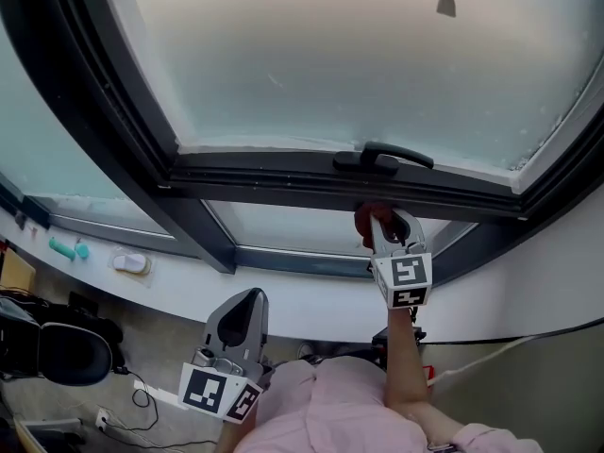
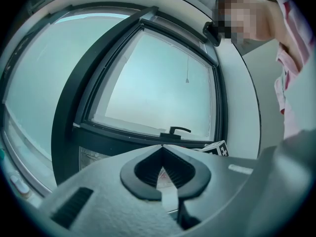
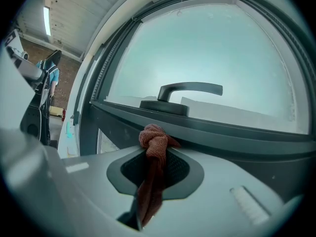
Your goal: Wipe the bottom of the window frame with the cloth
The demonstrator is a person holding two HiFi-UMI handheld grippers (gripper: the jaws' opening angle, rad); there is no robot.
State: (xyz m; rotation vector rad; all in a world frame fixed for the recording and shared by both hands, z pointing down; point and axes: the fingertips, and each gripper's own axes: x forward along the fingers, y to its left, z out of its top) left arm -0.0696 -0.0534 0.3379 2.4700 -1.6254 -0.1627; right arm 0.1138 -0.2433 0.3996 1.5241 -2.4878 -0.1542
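A reddish-brown cloth [image 3: 153,147] is bunched between the jaws of my right gripper [image 3: 154,141], which is shut on it. Its knotted end sits just below the dark bottom bar of the window frame [image 3: 222,132], under the black handle [image 3: 182,90]. In the head view the right gripper [image 1: 382,223] holds the cloth [image 1: 368,217] against the lower frame [image 1: 283,182], beneath the handle [image 1: 387,155]. My left gripper [image 1: 238,317] hangs low near the person's body, well away from the frame. In the left gripper view, the left gripper [image 2: 162,148] is shut with nothing in it.
A white sill [image 1: 170,286] runs under the lower panes, carrying a small white object [image 1: 131,263] and a teal one [image 1: 68,248] at the left. A black chair [image 1: 57,347] and cables lie on the floor at the lower left. A white wall [image 1: 566,272] borders the frame's right.
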